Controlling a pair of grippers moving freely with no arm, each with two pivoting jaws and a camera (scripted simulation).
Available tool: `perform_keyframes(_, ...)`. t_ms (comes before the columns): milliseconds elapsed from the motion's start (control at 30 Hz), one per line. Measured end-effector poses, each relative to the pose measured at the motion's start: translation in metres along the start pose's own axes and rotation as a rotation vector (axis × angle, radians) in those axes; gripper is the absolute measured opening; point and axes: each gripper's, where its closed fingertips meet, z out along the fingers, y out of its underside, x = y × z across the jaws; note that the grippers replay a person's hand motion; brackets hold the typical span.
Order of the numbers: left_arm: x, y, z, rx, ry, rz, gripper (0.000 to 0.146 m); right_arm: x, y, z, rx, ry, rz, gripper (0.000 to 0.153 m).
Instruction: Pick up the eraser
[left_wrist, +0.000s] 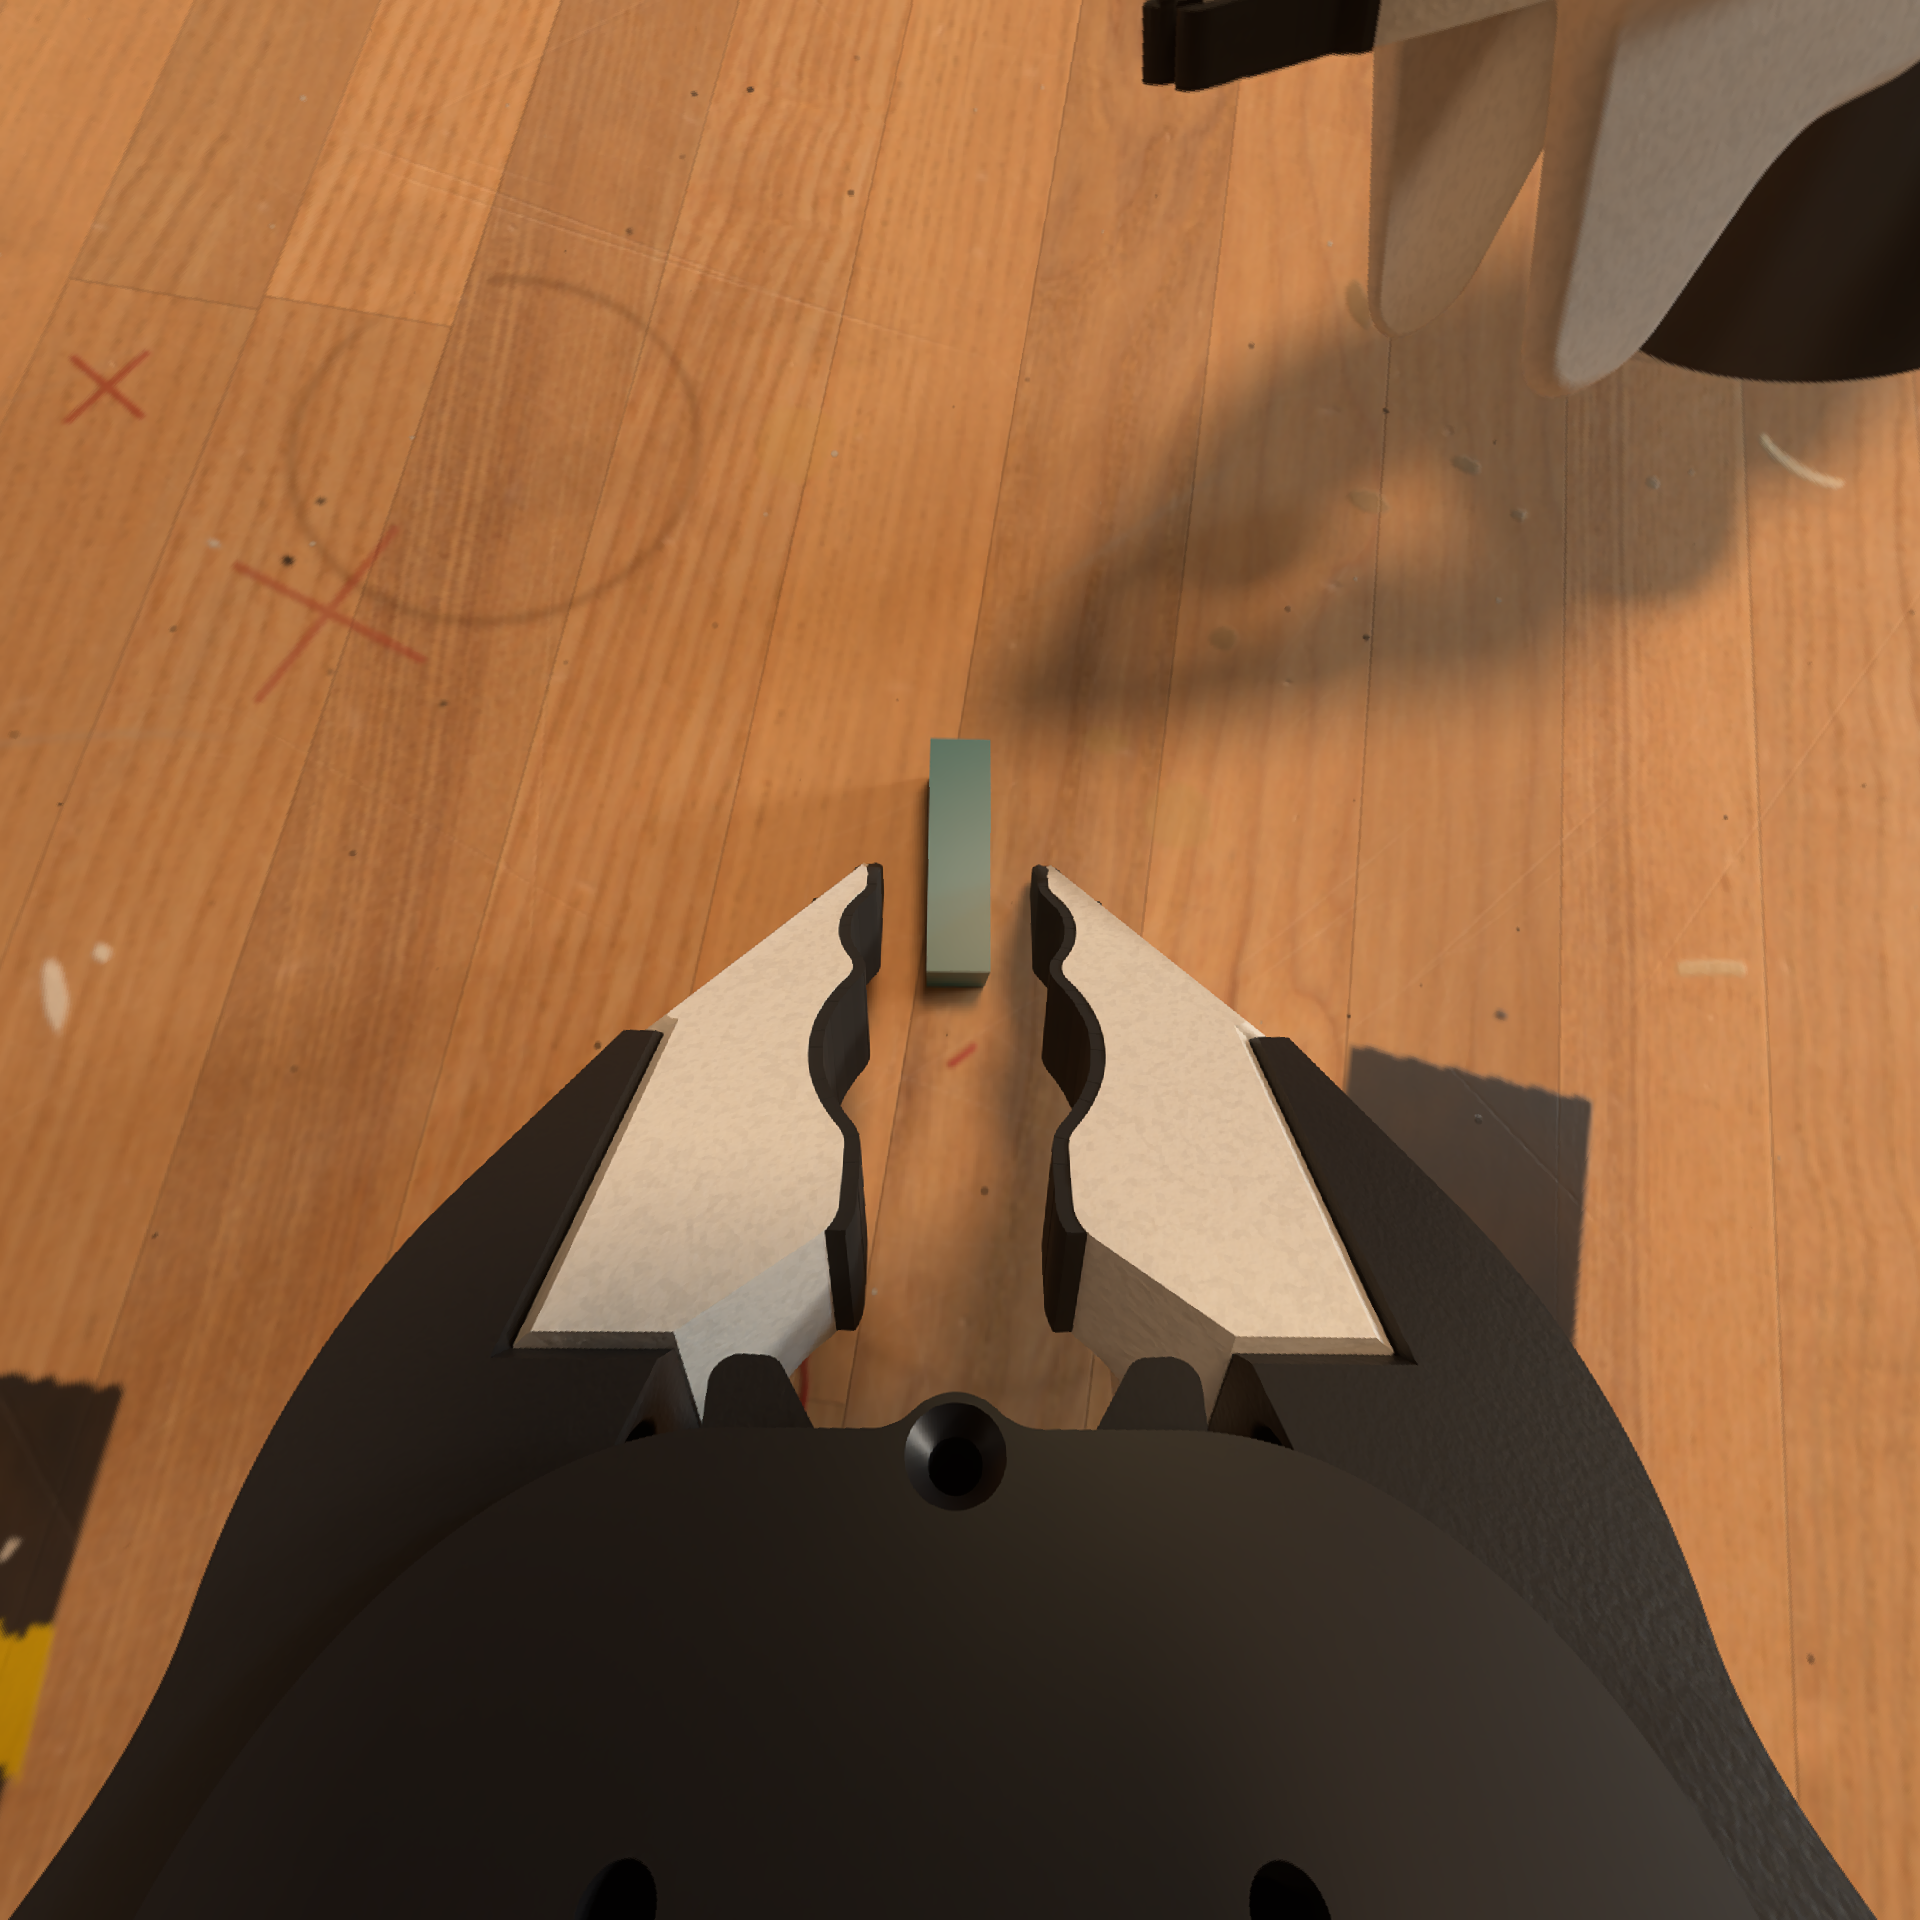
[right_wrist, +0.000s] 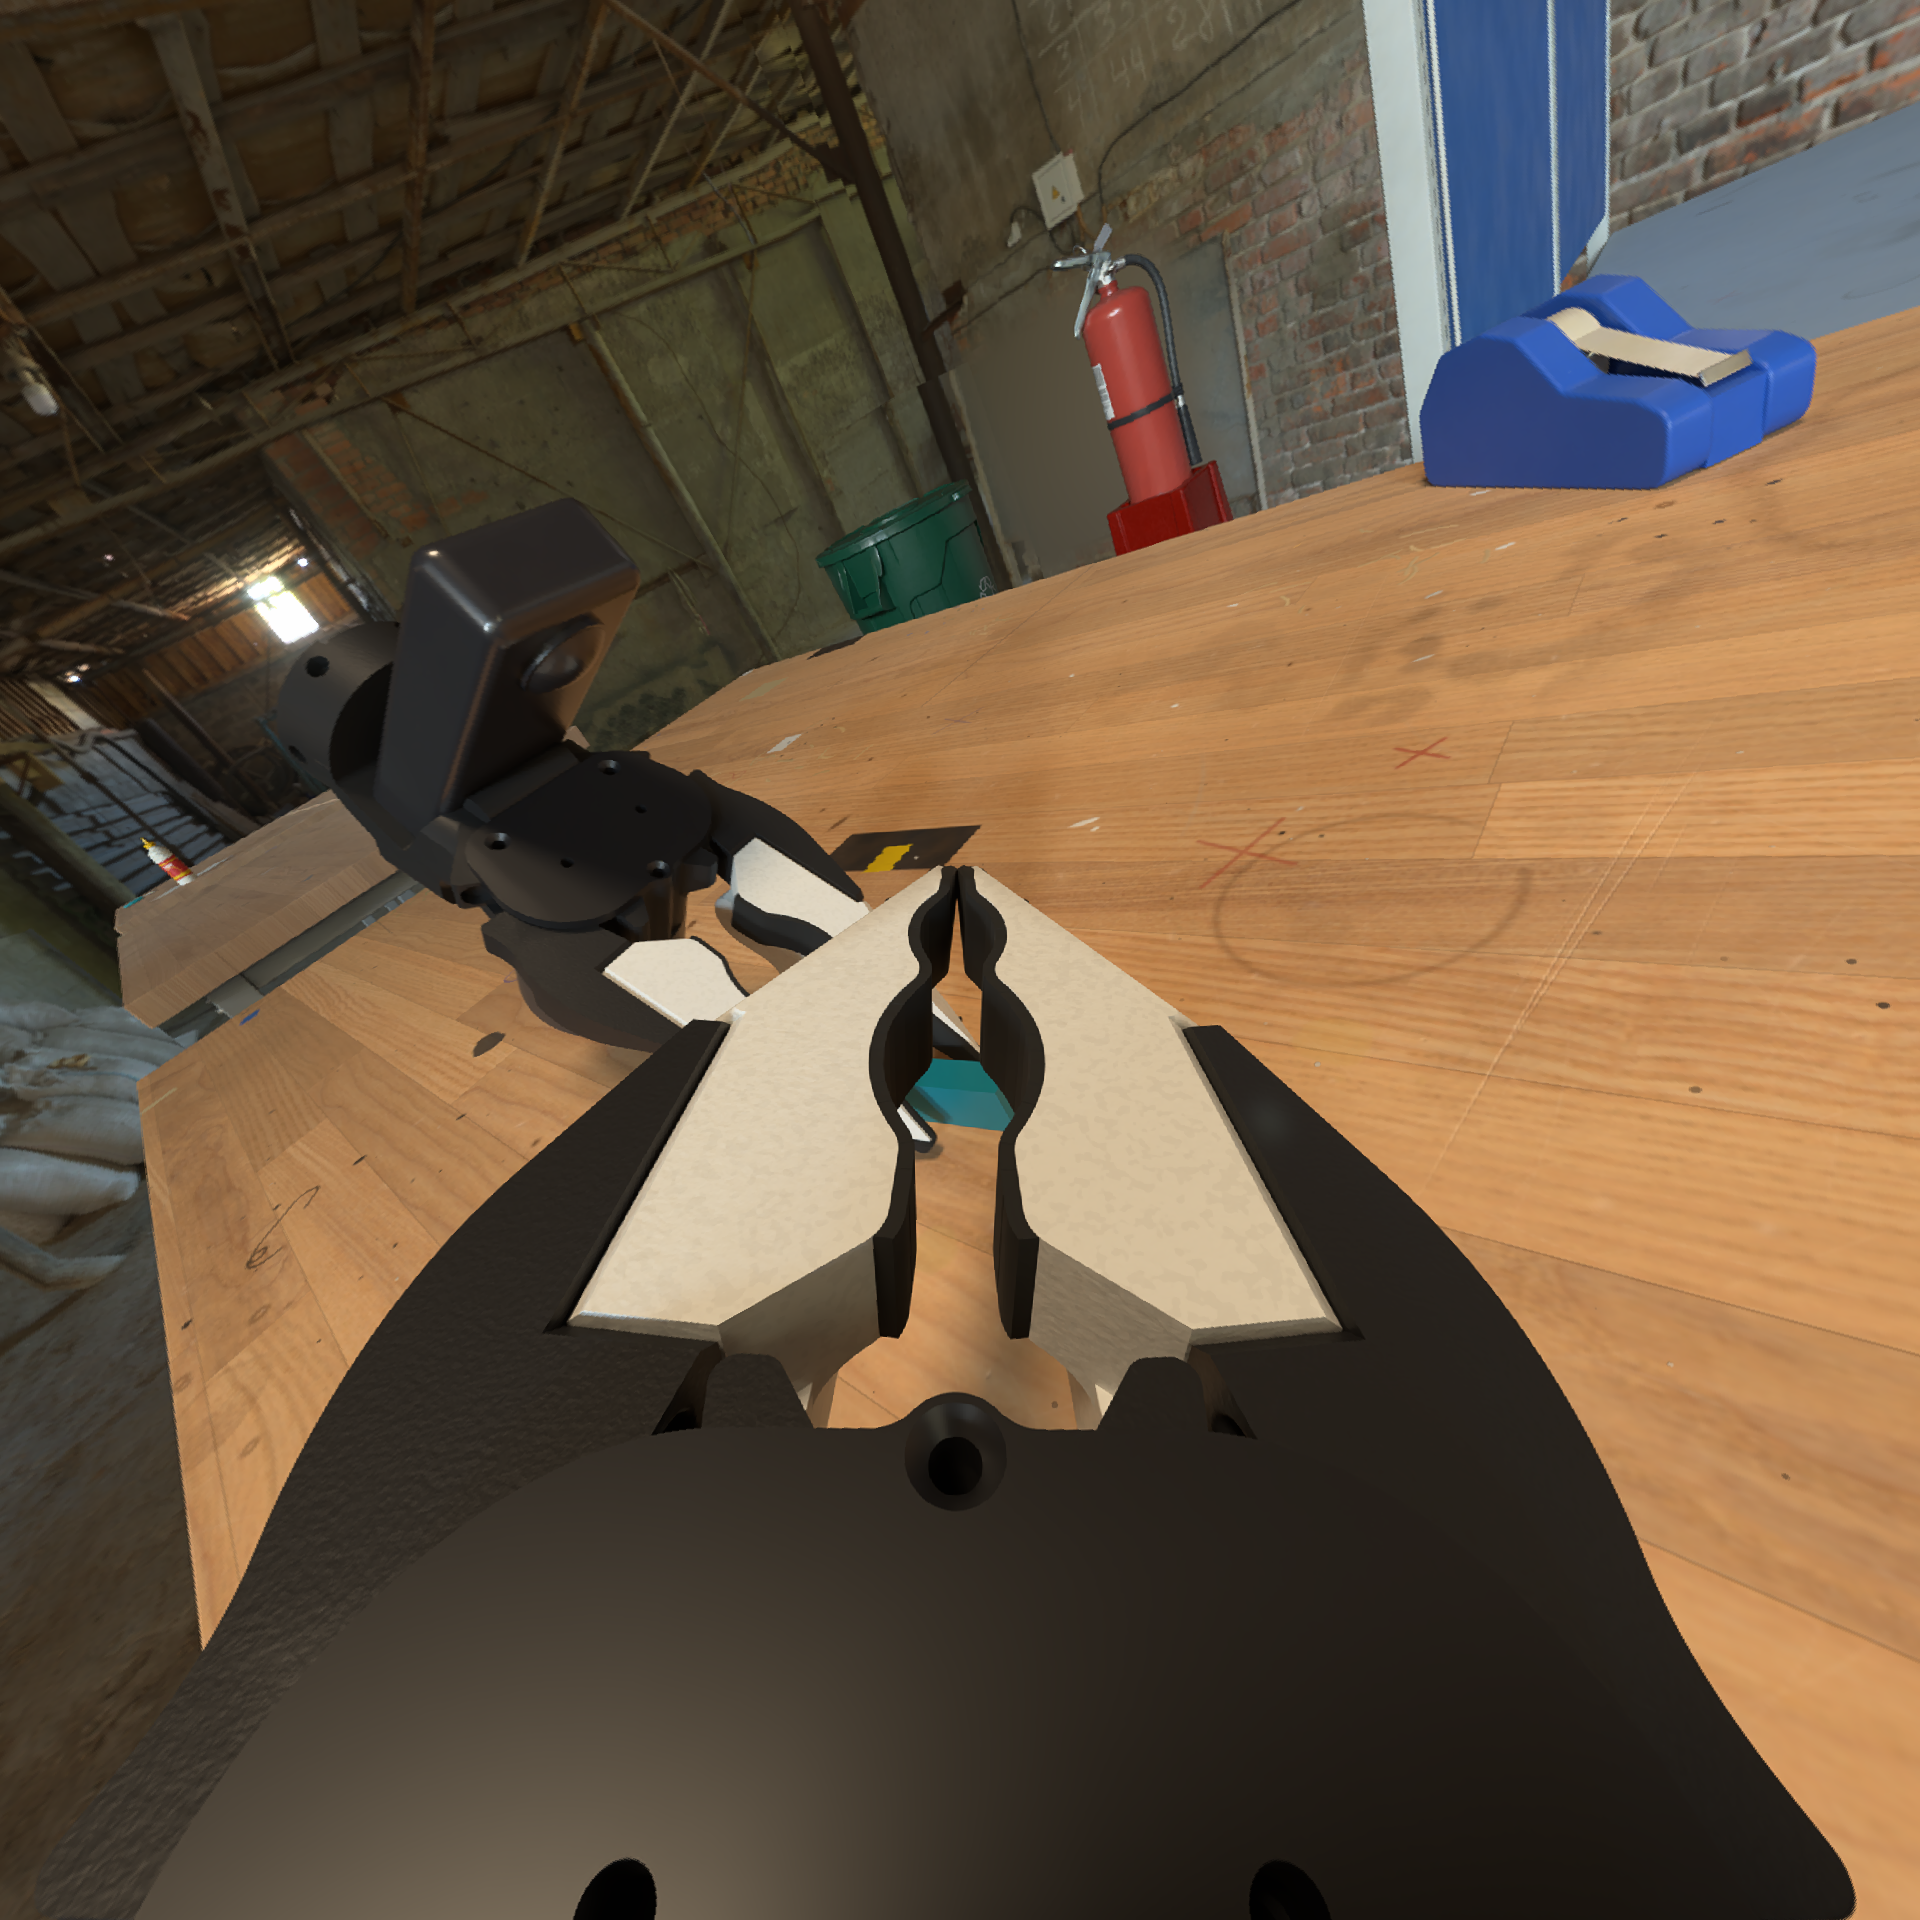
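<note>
The eraser (left_wrist: 958, 862) is a small green-teal block lying on the wooden table. My left gripper (left_wrist: 957, 878) is open, one finger on each side of the eraser's near half, with a gap on both sides. In the right wrist view a bit of the eraser (right_wrist: 961, 1103) shows through the gap of my right gripper (right_wrist: 957, 876), which is shut and empty above the table. The left gripper (right_wrist: 769, 935) shows there too, tilted down at the eraser. The right gripper's fingers (left_wrist: 1455, 208) hang at the top right of the left wrist view.
A blue tape dispenser (right_wrist: 1610, 390) stands at the far right of the table (right_wrist: 1558, 1143). Red crosses (left_wrist: 327, 613) and a faint ring mark (left_wrist: 494, 452) are drawn on the wood. A black and yellow patch (left_wrist: 42, 1538) lies at the left. The table edge runs at the left in the right wrist view.
</note>
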Motion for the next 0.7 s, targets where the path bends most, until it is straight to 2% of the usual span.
perform_keyframes(67, 0.000, -0.002, 0.004, 0.019, -0.001, -0.008, 0.025, -0.001, 0.000, 0.000, -0.001, -0.004, -0.003, 0.000)
perform_keyframes(167, 0.001, -0.003, 0.005, 0.026, 0.009, -0.010, 0.011, -0.002, 0.001, 0.001, -0.007, -0.003, -0.011, 0.000)
perform_keyframes(233, 0.000, -0.003, 0.003, 0.021, 0.006, -0.050, 0.011, -0.003, 0.001, 0.001, -0.008, 0.001, -0.025, 0.000)
perform_keyframes(300, 0.001, -0.009, -0.002, 0.074, 0.035, -0.144, 0.011, -0.003, 0.001, 0.002, -0.008, 0.015, -0.056, 0.000)
perform_keyframes(367, 0.005, -0.018, -0.013, 0.168, 0.131, -0.326, 0.011, -0.006, 0.000, 0.003, -0.010, 0.047, -0.127, 0.000)
perform_keyframes(467, 0.011, -0.030, -0.037, 0.320, 0.340, -0.639, 0.011, -0.017, -0.001, 0.008, -0.011, 0.086, -0.367, 0.000)
perform_keyframes(533, 0.014, -0.032, -0.053, 0.402, 0.432, -0.780, 0.011, -0.031, -0.002, 0.014, 0.018, 0.096, -0.582, 0.000)
perform_keyframes(633, 0.017, -0.030, -0.076, 0.498, 0.497, -0.902, 0.011, -0.056, 0.001, 0.026, 0.093, 0.080, -0.910, 0.000)
perform_keyframes(700, 0.018, -0.028, -0.094, 0.563, 0.515, -0.945, 0.011, -0.066, 0.004, 0.034, 0.132, 0.087, -1.029, 0.000)
